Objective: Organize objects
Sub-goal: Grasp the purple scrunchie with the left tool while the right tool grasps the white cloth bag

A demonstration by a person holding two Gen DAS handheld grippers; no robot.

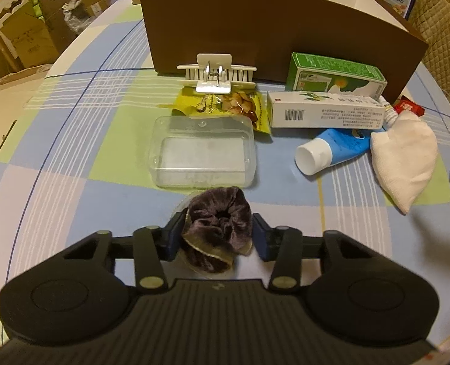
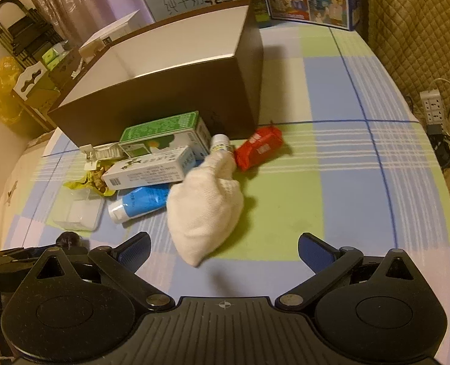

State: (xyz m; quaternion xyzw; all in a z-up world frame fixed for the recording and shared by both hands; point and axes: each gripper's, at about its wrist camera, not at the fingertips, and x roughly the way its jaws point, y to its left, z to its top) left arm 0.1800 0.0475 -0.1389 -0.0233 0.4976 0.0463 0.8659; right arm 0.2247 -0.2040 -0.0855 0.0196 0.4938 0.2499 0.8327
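A dark purple velvet scrunchie (image 1: 219,222) lies on the checked tablecloth, and my left gripper (image 1: 219,237) is shut on it, a blue pad pressing each side. Just beyond it sits a clear plastic box (image 1: 203,152). Behind that are a yellow snack packet (image 1: 234,105) and a white hair clip (image 1: 214,74) against the brown cardboard box (image 1: 270,30). My right gripper (image 2: 225,252) hangs open over the cloth, its fingers empty, just in front of a white sock bundle (image 2: 206,206). Part of the scrunchie is hidden by the gripper body.
Beside the sock lie a blue tube (image 2: 143,200), a white carton (image 2: 152,167), a green carton (image 2: 167,133), a small white bottle (image 2: 220,143) and a red packet (image 2: 258,147). Milk cartons stand behind the brown box (image 2: 164,97). A quilted chair back (image 2: 413,30) is at the right.
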